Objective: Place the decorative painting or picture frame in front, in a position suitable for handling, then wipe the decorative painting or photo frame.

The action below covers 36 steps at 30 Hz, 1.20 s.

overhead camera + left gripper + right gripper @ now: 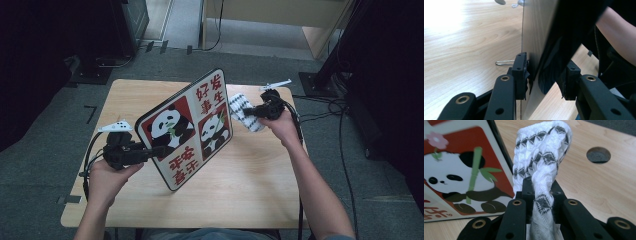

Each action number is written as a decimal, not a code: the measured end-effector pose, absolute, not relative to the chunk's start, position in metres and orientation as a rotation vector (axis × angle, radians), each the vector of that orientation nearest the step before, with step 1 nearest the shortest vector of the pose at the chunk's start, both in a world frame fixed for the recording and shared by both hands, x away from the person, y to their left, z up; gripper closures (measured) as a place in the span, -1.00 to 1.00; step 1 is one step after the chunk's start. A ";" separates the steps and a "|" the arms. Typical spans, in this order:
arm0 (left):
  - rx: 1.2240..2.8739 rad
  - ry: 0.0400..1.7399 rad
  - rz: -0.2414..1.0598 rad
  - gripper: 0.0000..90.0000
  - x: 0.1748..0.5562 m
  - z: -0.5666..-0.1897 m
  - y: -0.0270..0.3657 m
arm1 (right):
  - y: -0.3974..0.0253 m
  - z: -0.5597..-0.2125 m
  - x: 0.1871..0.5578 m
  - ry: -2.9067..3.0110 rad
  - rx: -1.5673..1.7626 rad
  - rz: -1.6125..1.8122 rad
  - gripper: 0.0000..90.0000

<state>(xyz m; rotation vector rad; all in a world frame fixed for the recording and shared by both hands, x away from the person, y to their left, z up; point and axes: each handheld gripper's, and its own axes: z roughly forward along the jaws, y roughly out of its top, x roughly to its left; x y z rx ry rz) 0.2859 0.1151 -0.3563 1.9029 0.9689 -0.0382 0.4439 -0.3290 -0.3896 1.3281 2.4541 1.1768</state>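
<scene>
The left hand-held gripper is clamping the panda board's lower edge, holding it tilted on the desk, long axis running from near-left up to far-right. The right hand-held gripper is pinching a patterned cloth against the board's far edge. Hard wiping could twist the board from that narrow grip.
</scene>
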 end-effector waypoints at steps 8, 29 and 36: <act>1.874 0.978 -0.048 0.46 0.288 -0.360 0.116 | -0.308 -0.347 0.455 2.465 1.245 1.156 0.78; 1.843 0.987 -0.038 0.70 0.294 -0.360 0.123 | -0.270 -0.255 0.471 2.431 1.113 1.198 0.77; 1.828 0.983 -0.035 0.71 0.297 -0.362 0.126 | -0.247 -0.221 0.471 2.441 1.025 1.201 0.77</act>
